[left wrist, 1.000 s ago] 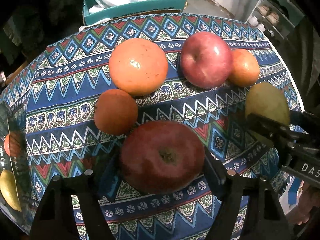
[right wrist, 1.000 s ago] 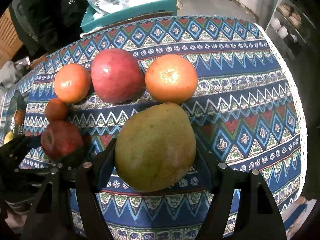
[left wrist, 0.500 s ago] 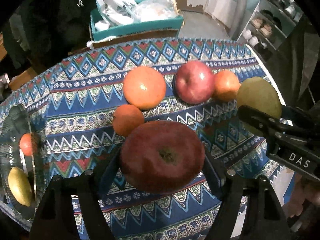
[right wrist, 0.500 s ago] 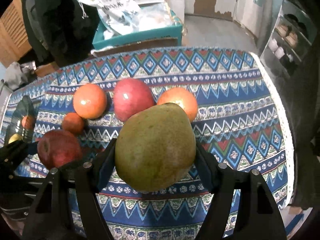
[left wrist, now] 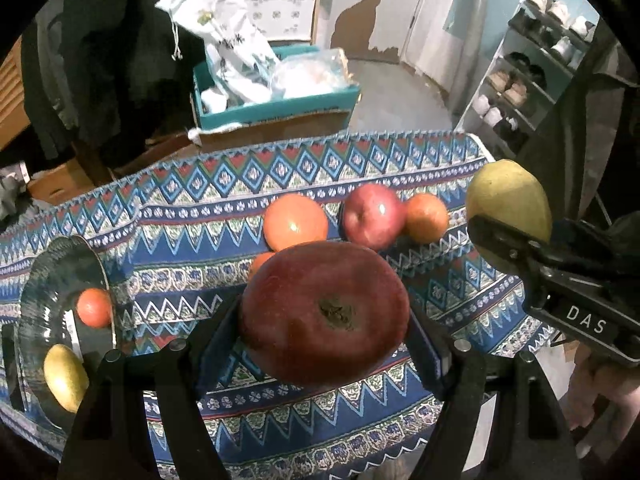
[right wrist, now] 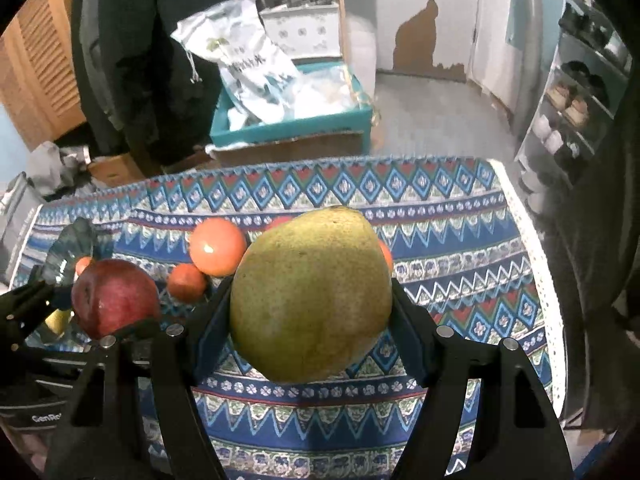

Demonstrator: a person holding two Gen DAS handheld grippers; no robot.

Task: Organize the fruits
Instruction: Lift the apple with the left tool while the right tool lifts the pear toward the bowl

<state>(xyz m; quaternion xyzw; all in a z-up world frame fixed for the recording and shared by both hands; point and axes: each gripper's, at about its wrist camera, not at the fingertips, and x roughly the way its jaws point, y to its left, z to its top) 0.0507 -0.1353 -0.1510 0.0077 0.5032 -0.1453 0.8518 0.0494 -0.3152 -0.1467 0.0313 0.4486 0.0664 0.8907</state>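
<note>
My left gripper (left wrist: 324, 344) is shut on a dark red apple (left wrist: 325, 312) and holds it well above the patterned tablecloth (left wrist: 192, 216). My right gripper (right wrist: 310, 340) is shut on a green pear (right wrist: 311, 296), also lifted; it shows at the right of the left wrist view (left wrist: 508, 204). On the cloth lie a large orange (left wrist: 295, 222), a red apple (left wrist: 374, 216), a smaller orange (left wrist: 427, 218) and a small tangerine (right wrist: 186, 282). A glass plate (left wrist: 44, 280) at the left holds a small orange fruit (left wrist: 94, 307) and a yellow fruit (left wrist: 66, 376).
Beyond the table's far edge stand a teal box (left wrist: 276, 108) with white bags and a cardboard box. A shoe rack (left wrist: 532, 80) stands at the right. Dark clothing hangs at the back left.
Both grippers have risen and drawn back with their fruit. The table fruit looks smaller and farther. The glass plate has come more fully into the left wrist view.
</note>
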